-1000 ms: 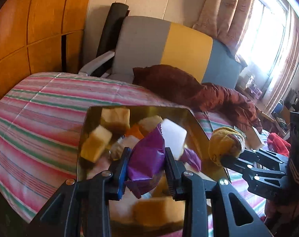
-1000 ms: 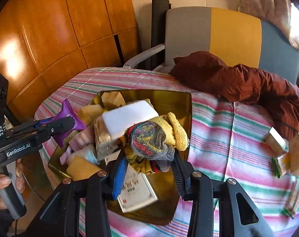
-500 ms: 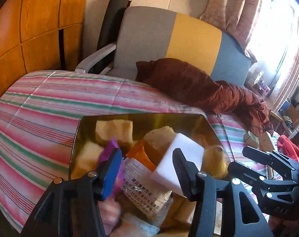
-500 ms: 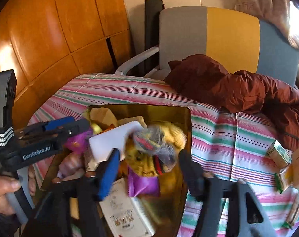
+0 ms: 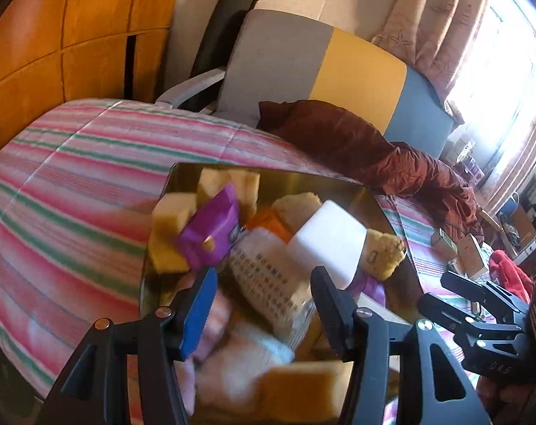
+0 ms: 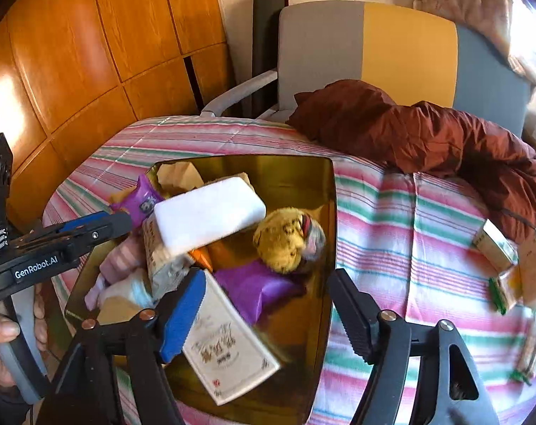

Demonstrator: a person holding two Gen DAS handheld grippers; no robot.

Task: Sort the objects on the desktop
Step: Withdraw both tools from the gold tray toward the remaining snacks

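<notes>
A gold tray [image 5: 268, 173] [image 6: 332, 212] on the striped cloth is heaped with small items. My left gripper [image 5: 264, 276] [image 6: 126, 217] hangs open over it, nothing between its fingers. The purple packet [image 5: 215, 233] [image 6: 140, 202] lies just beyond its blue pad, on yellow sponges [image 5: 169, 219]. My right gripper [image 6: 266, 279] [image 5: 445, 283] is opening, its jaws wide and empty. The yellow knitted bundle [image 6: 285, 237] [image 5: 381, 251] rests in the tray ahead of it, beside a white block [image 6: 207, 216] [image 5: 328, 244]. A second purple packet [image 6: 257, 287] and a printed white box [image 6: 225, 347] lie below.
A striped cloth [image 6: 392, 219] covers the table. A rust-brown garment [image 6: 409, 131] lies at its far edge, before a grey, yellow and blue chair [image 6: 374, 53]. Several small cartons [image 6: 494, 244] sit at the right. Wood panelling [image 6: 73, 53] stands to the left.
Both grippers went from shut to open. The left let go of the purple packet and the right let go of the yellow knitted bundle; both now lie in the tray.
</notes>
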